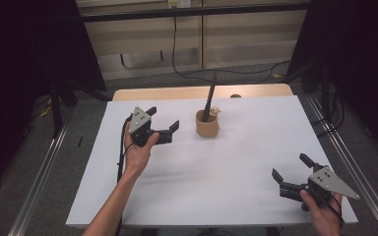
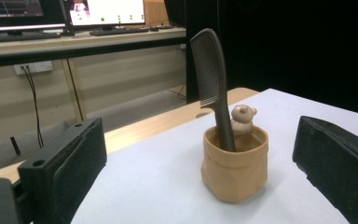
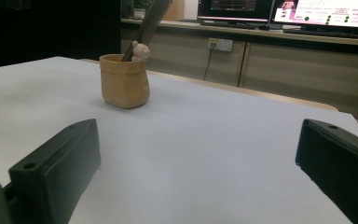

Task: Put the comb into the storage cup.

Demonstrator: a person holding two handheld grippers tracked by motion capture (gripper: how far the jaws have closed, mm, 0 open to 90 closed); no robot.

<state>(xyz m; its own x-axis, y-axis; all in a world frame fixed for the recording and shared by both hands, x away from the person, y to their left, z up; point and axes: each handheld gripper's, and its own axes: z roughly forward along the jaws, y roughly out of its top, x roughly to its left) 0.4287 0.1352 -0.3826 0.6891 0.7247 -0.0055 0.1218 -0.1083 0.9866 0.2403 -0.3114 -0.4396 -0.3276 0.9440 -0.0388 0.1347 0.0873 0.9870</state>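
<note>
A tan cup (image 1: 207, 125) holding a dark comb (image 1: 209, 101) stands upper centre on the white table (image 1: 226, 196). The left gripper (image 1: 165, 117) (jaws wide apart) should close squarely around the cup; the right gripper (image 1: 289, 165) waits lower right, also spread and empty.

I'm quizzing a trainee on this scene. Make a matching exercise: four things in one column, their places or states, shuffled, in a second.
Things:
1. comb
2. cup
3. left tool
4. right tool

Places or states:
A. open, near the table's front right corner
B. tan, standing on the white table
C. open, held just left of the cup
D. dark, standing up out of the cup, teeth end up

Pairs: 1-D, 2-B, 3-C, 4-A
</note>
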